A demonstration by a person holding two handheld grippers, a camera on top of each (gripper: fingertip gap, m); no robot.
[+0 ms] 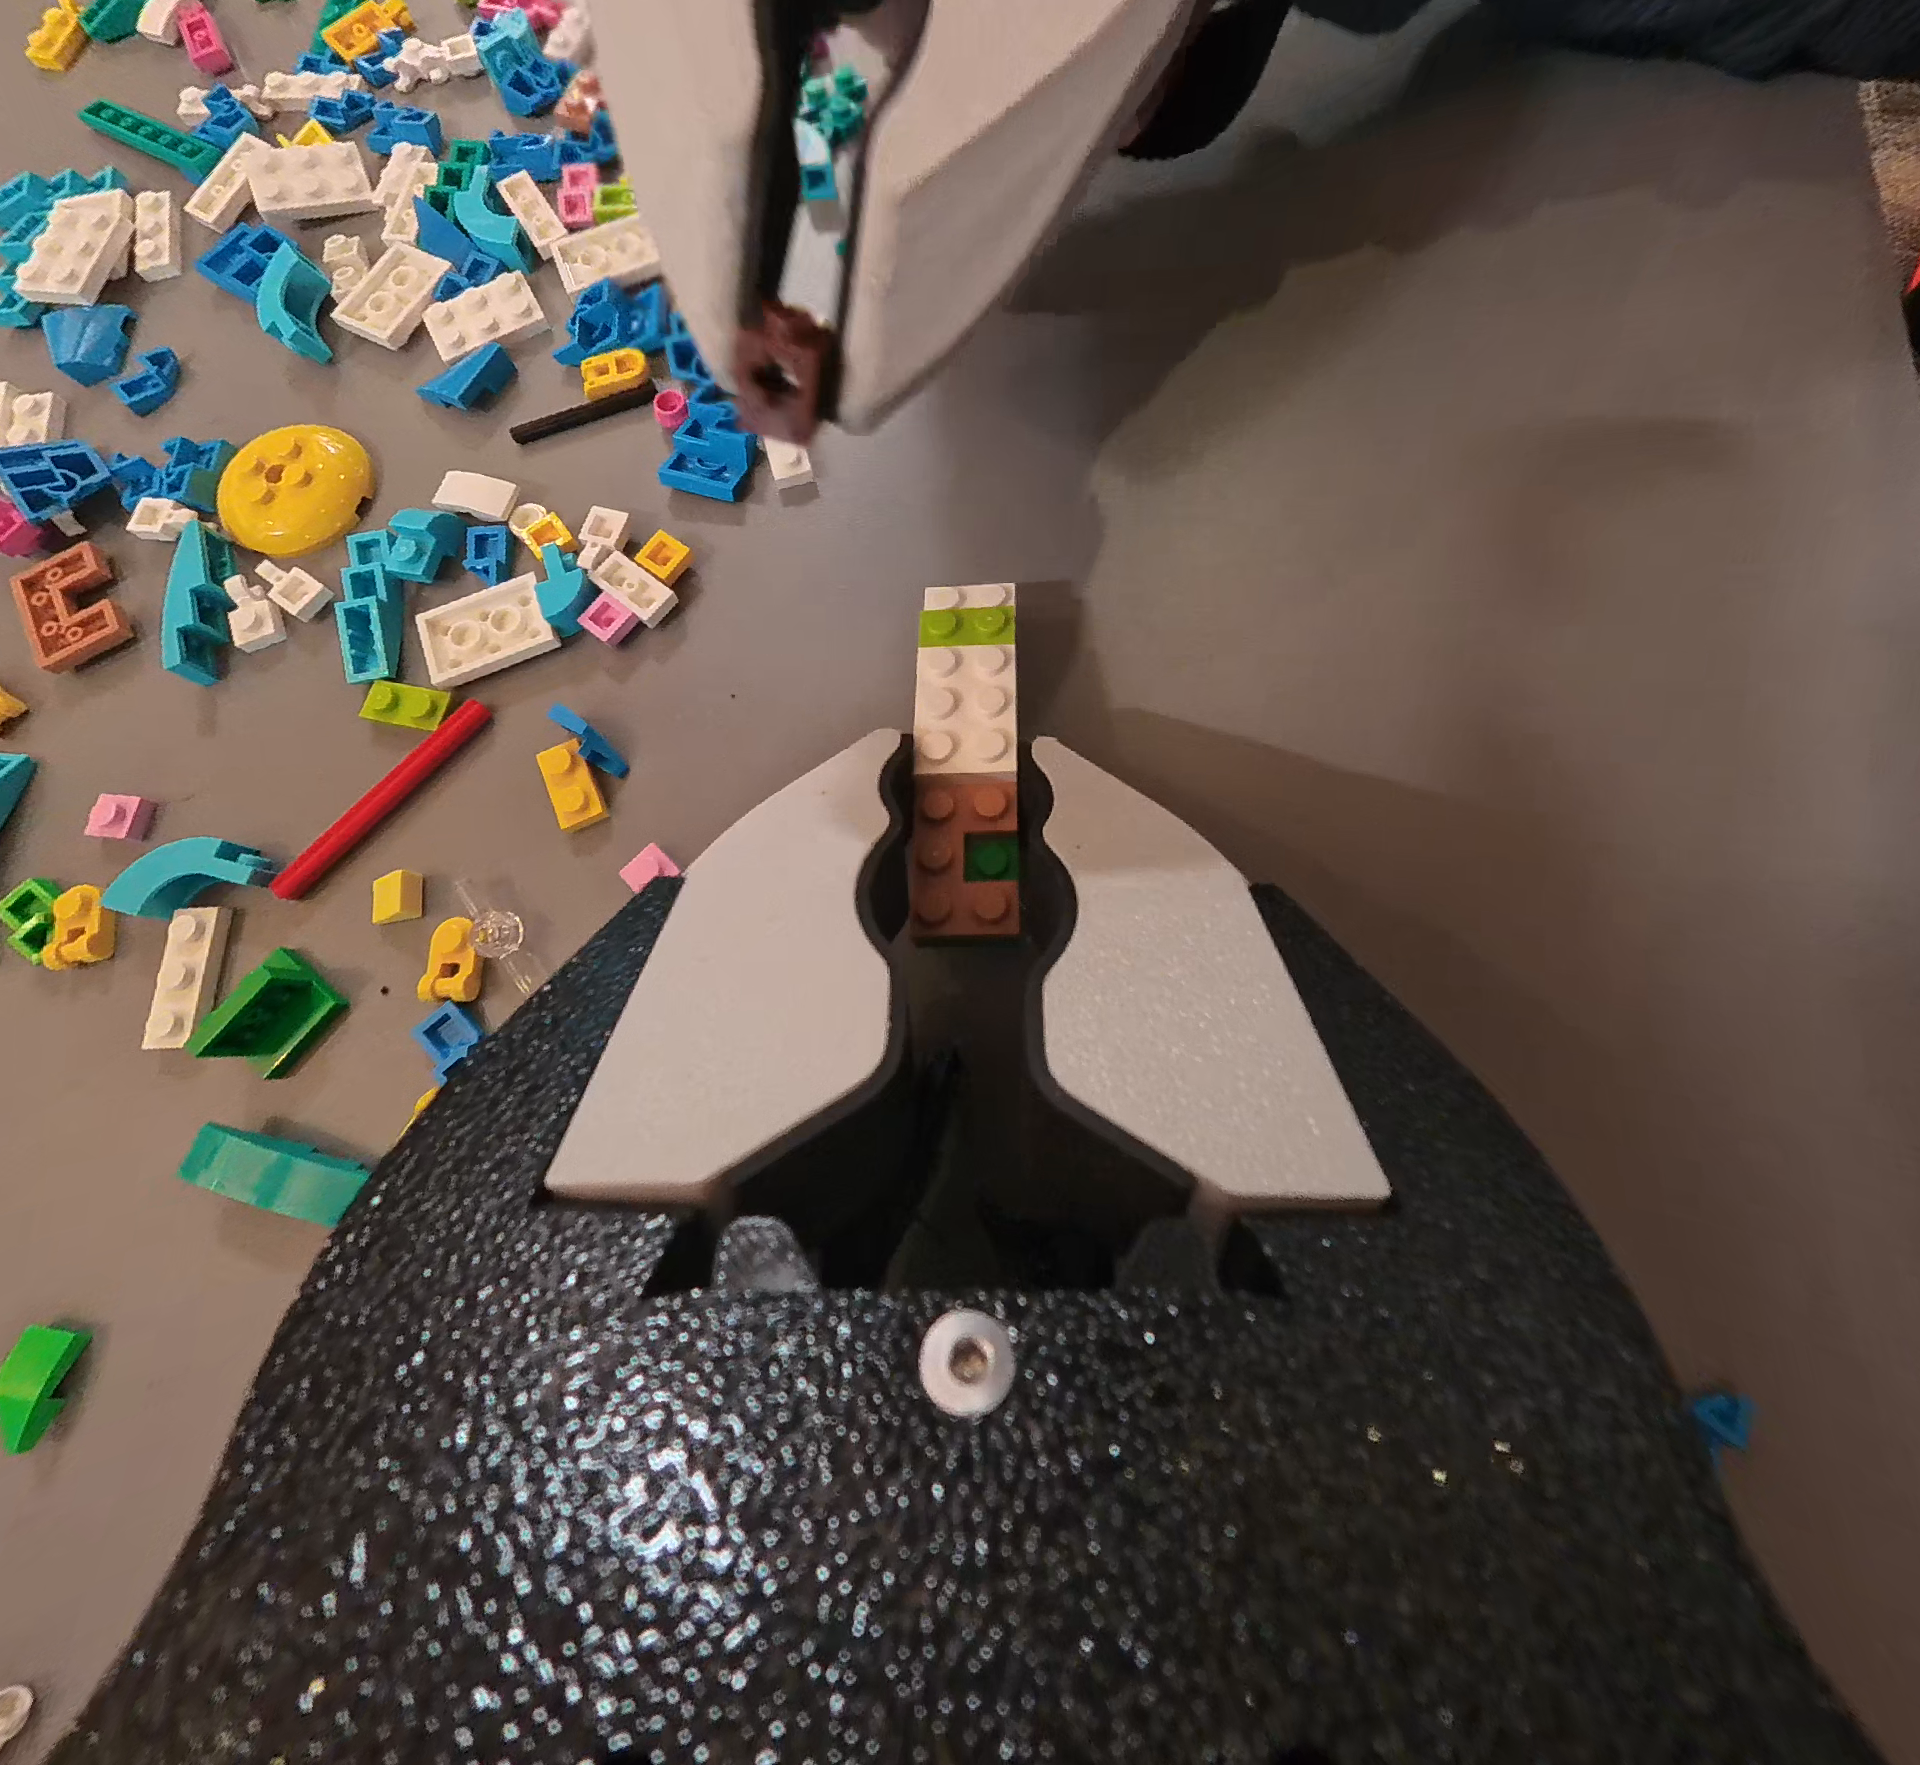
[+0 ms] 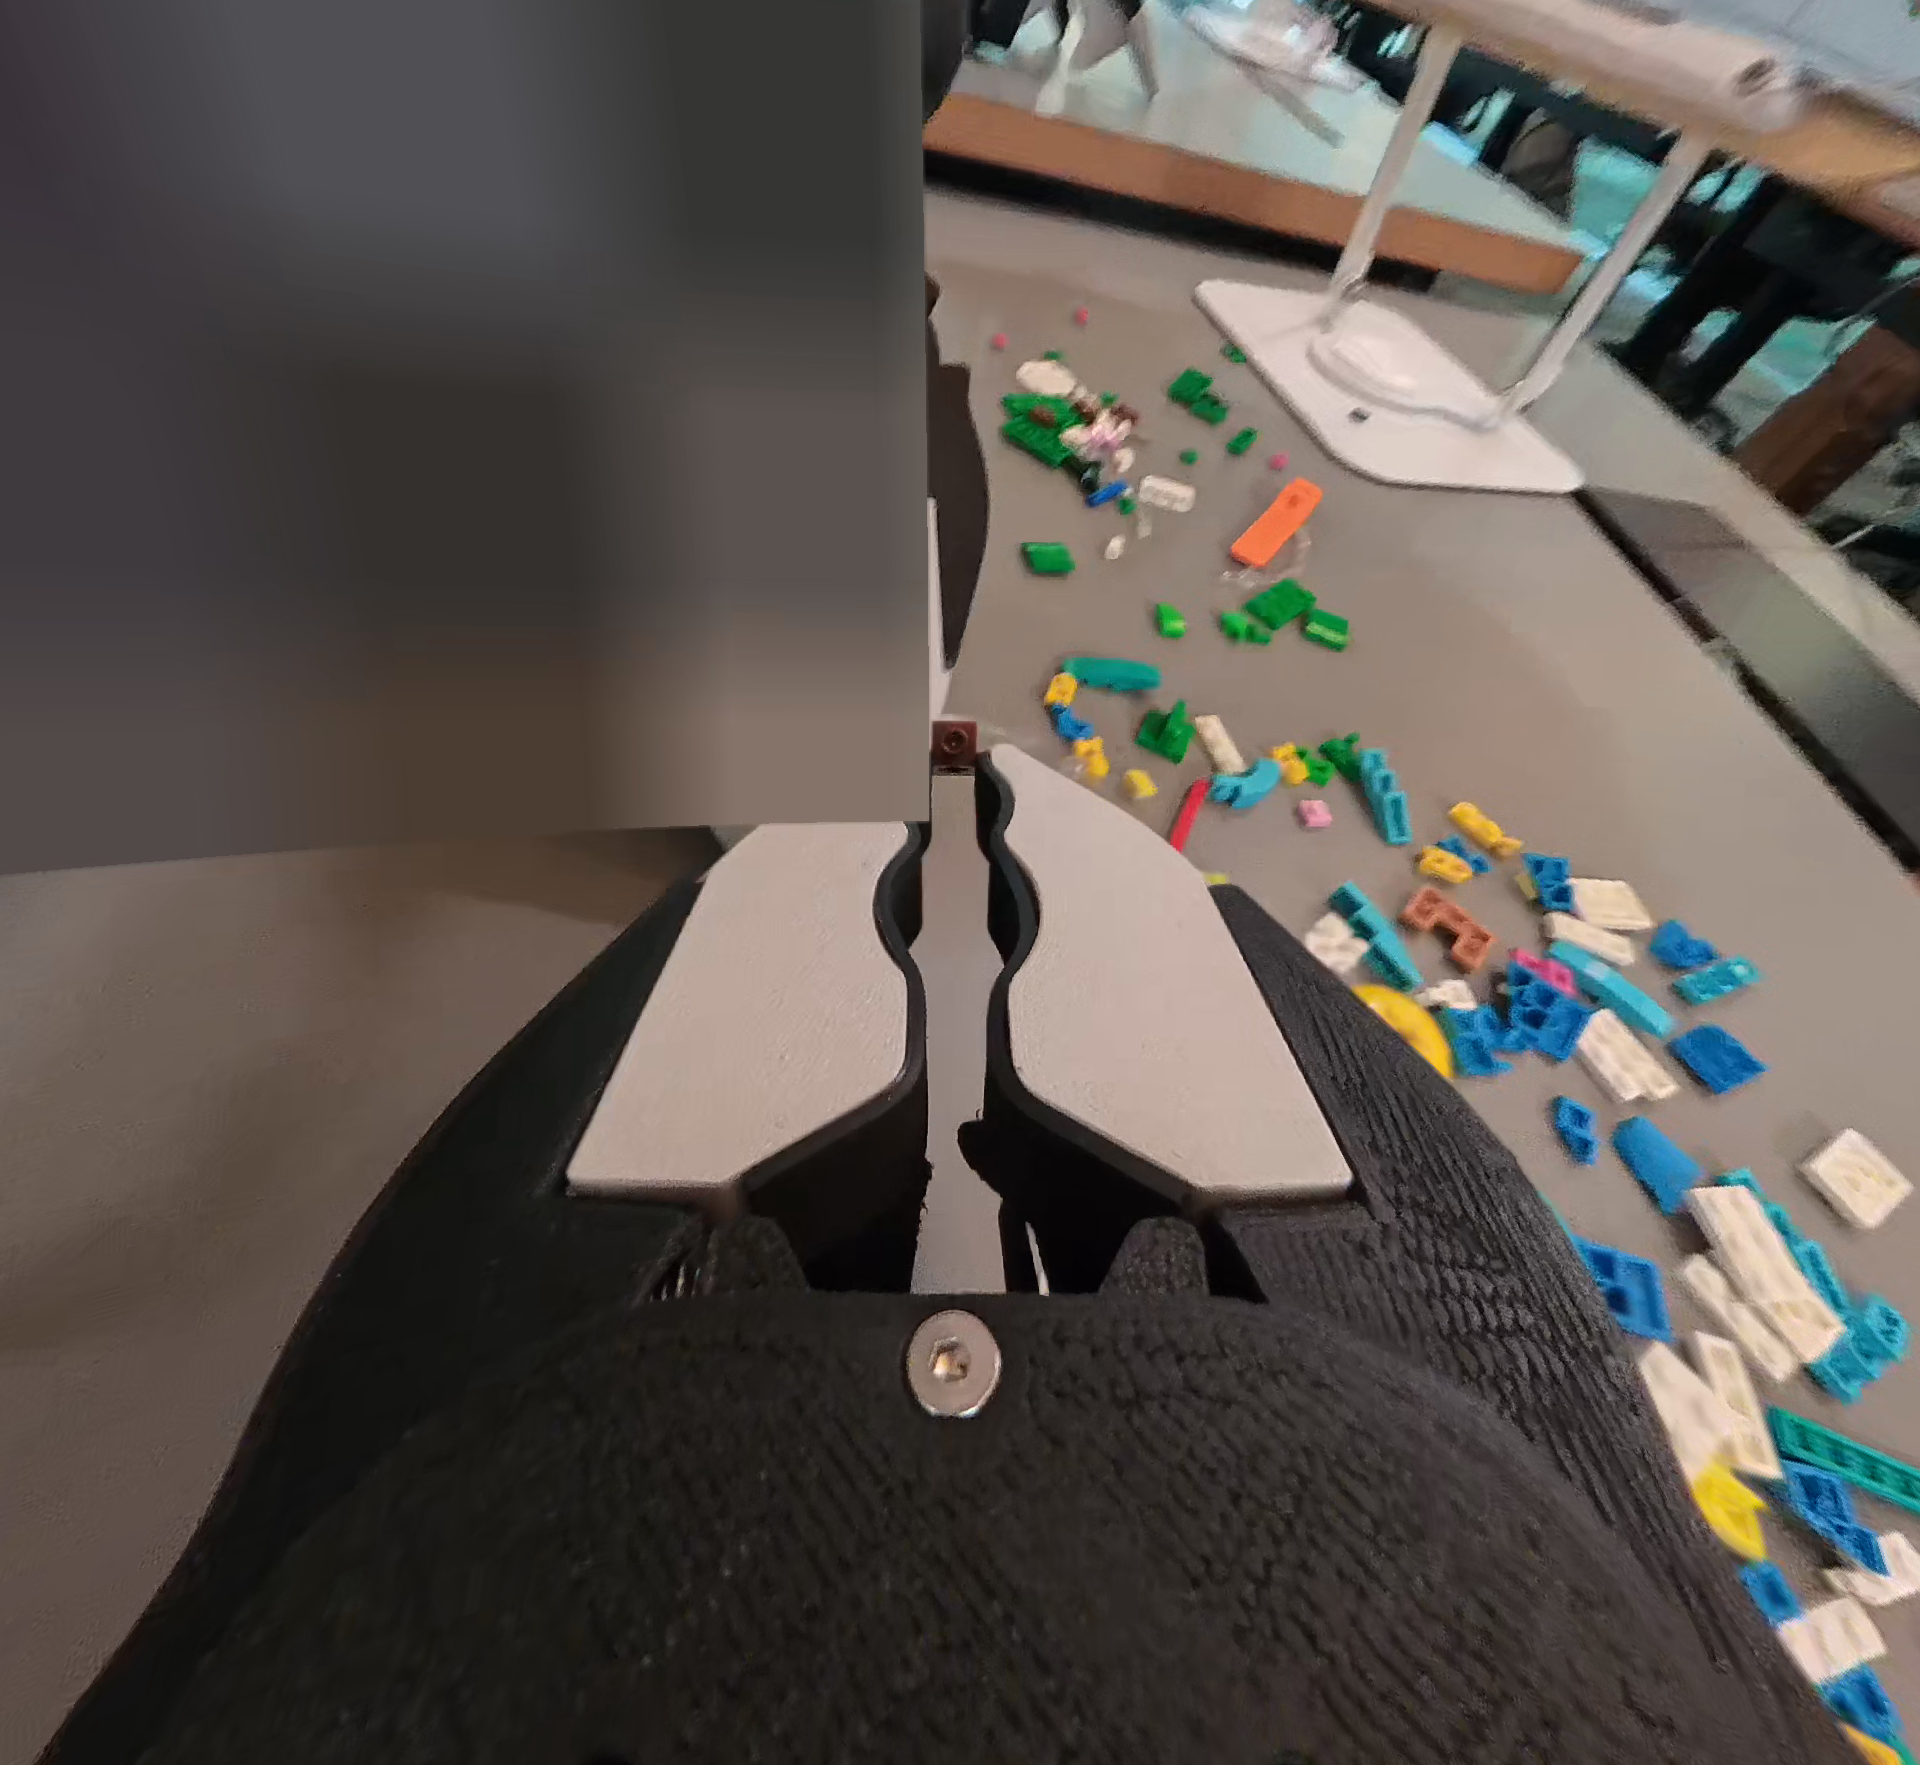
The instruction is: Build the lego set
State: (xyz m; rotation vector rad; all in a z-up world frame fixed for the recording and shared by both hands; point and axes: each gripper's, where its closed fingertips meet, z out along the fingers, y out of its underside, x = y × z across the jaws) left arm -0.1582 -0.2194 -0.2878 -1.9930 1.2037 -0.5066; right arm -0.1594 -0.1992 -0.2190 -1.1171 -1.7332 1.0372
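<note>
Bricks (image 1: 312,281) lie scattered over my grey table (image 1: 1455,572). My left gripper (image 1: 966,759) is clamped on a strip of joined plates (image 1: 968,759), brown, white and green. My right gripper (image 1: 795,385) pinches a small brown brick (image 1: 777,375) above it, apart.

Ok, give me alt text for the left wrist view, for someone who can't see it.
The left gripper grips a small stacked build of brown, white and lime plates over a grey table. The right gripper comes in from above, pinching a small dark brown brick at its tips. Loose coloured bricks, including a yellow dome, cover the table's left side.
</note>
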